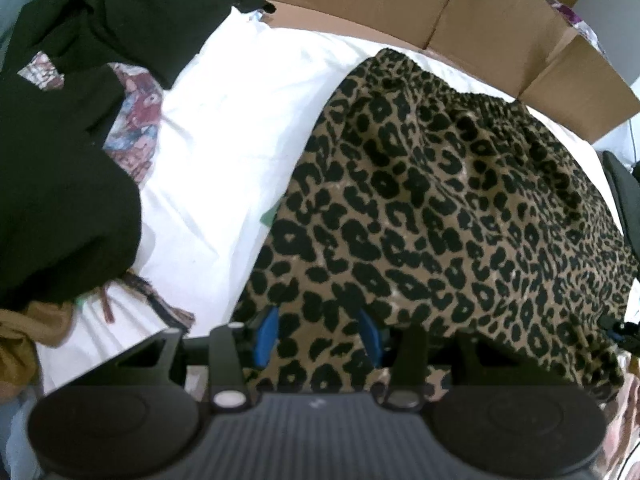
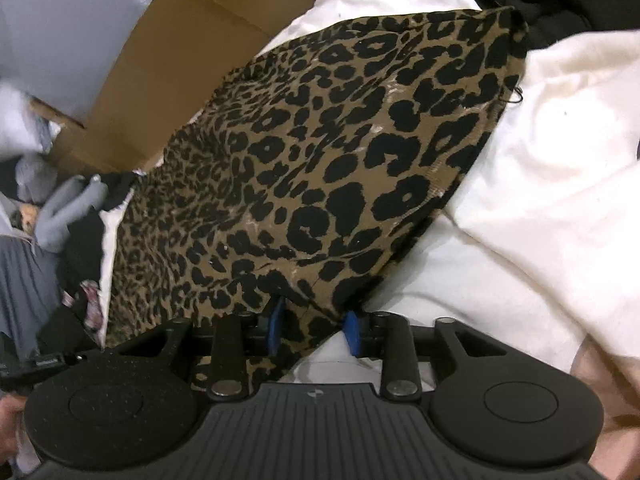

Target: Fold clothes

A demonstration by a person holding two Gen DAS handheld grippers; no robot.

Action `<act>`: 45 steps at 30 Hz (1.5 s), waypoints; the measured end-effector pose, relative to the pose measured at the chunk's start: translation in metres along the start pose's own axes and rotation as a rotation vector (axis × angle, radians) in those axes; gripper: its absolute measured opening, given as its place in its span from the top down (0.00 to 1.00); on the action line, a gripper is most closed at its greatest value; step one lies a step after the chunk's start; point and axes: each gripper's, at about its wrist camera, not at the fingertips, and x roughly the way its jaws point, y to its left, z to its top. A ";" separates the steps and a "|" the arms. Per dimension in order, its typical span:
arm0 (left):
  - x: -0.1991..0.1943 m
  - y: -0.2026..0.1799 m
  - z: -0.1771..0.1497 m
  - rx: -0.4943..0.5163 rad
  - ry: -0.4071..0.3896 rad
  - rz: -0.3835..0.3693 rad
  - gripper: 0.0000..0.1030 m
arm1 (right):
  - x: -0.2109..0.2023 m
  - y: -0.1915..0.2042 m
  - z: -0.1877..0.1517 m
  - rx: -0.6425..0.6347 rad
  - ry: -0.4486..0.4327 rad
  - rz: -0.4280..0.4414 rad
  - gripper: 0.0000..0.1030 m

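Skirt [image 1: 440, 200] is lying on white bedding [image 1: 224, 128]; both grippers, left [image 1: 318, 336] and right [image 2: 314, 330], are pinching its near edge. Thin fabric risks slipping from the fingers.

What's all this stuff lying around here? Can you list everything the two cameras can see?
Leopard-print garment: one, tan with black spots, spread on the white sheet, its near edge between both grippers' fingers.
White sheet: one, white, under the clothes.
Black garment: one, black with a colourful print, heaped left of the leopard piece.
Cardboard boxes: several, brown, along the far edge.
Cream fabric: one, off-white, right of the leopard piece.
Grey clothing: a few pieces, grey, by the boxes.
Left gripper: black, blue pads, fabric between them.
Right gripper: black, blue pads, on the garment's corner.
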 end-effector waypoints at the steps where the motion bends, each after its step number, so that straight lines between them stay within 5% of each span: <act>1: 0.000 0.001 0.000 -0.001 0.001 0.003 0.54 | -0.001 -0.001 0.001 0.005 0.008 -0.003 0.95; 17: -0.002 0.003 0.022 0.023 -0.035 0.038 0.52 | -0.033 -0.001 -0.003 0.040 0.097 -0.022 0.98; 29: 0.004 -0.012 0.047 0.083 -0.062 0.032 0.40 | -0.077 0.023 0.009 -0.053 -0.019 0.012 0.96; 37: 0.005 -0.037 0.056 0.132 -0.111 0.021 0.35 | -0.057 0.049 0.032 -0.116 -0.095 -0.047 0.93; 39: 0.008 -0.046 0.057 0.144 -0.121 0.004 0.35 | -0.047 0.056 0.037 -0.132 -0.118 -0.057 0.80; 45: 0.024 -0.060 0.056 0.174 -0.109 -0.027 0.36 | -0.013 0.062 0.044 -0.169 -0.116 -0.149 0.76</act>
